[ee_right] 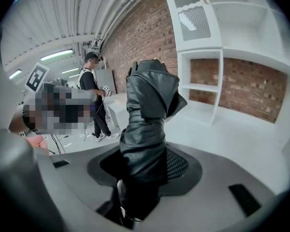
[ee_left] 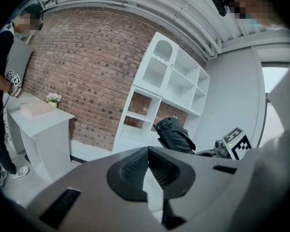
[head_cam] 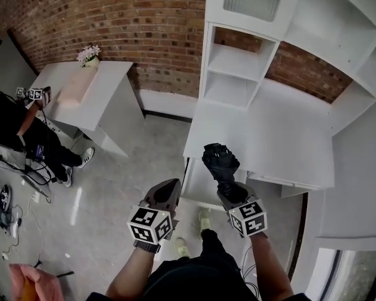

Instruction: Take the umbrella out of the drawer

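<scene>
Head view: The right gripper [head_cam: 228, 185], at 5 o'clock from picture centre, is clamped on the lower end of a black folded fabric umbrella [head_cam: 220, 160]. The umbrella stands up out of the jaws, in front of the near edge of the white flat desk top [head_cam: 269, 137]. The left gripper [head_cam: 170, 187] is at 7 o'clock, beside the right one and apart from it, with nothing in it. A seated person [head_cam: 12, 130] is at 9 o'clock, near a white side table [head_cam: 91, 93] bearing a small pot of flowers [head_cam: 89, 55].

Left gripper view: The jaws are drawn together with nothing between them. The umbrella [ee_left: 174, 134] shows at 2 o'clock from them, before the white open shelf unit [ee_left: 157, 88] and the red brick wall [ee_left: 82, 66].

Right gripper view: The pads [ee_right: 176, 163] press on the umbrella [ee_right: 150, 100], which rises towards 12 o'clock, strapped round its middle.
</scene>
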The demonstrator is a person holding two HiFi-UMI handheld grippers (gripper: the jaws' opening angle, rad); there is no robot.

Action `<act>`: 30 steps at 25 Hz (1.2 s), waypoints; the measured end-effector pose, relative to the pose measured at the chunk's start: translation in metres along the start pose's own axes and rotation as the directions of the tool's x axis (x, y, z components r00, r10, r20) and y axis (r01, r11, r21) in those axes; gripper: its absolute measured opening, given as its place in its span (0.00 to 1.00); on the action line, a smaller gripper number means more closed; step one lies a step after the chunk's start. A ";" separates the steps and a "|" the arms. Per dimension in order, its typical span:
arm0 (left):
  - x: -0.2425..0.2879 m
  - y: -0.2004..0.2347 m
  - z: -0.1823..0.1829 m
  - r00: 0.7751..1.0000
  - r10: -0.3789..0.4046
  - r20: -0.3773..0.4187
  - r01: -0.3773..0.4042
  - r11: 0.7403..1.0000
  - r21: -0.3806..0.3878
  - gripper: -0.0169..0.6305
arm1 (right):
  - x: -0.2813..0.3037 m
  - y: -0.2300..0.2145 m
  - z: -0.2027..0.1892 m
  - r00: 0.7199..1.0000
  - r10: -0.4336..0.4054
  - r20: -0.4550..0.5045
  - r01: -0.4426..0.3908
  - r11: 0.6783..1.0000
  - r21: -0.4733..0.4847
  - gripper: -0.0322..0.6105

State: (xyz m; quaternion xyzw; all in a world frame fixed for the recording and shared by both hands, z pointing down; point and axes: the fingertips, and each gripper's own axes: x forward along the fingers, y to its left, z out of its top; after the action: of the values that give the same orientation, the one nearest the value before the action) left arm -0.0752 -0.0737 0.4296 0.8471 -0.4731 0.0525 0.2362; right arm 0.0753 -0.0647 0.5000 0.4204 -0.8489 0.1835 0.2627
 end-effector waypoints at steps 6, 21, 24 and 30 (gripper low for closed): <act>-0.015 -0.015 0.038 0.997 -0.022 0.073 0.020 0.999 0.031 0.03 | -0.033 0.003 0.049 0.988 -0.035 0.148 0.035 0.999 0.008 0.34; -0.071 -0.029 0.118 0.973 -0.026 0.230 0.004 0.995 0.097 0.03 | -0.106 0.013 0.132 0.914 -0.131 0.385 0.149 0.989 -0.018 0.34; -0.080 -0.032 0.130 0.966 -0.033 0.257 0.005 0.994 0.109 0.03 | -0.116 0.018 0.145 0.899 -0.132 0.418 0.159 0.987 -0.029 0.34; -0.093 -0.037 0.144 0.958 -0.040 0.285 0.004 0.992 0.126 0.03 | -0.134 0.028 0.164 0.876 -0.130 0.465 0.173 0.984 -0.051 0.34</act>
State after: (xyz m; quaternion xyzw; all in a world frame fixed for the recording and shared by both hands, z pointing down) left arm -0.1148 -0.0495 0.2600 0.8640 -0.4888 -0.0445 0.1126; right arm 0.0733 -0.0528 0.2868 0.5046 -0.8588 0.0190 0.0866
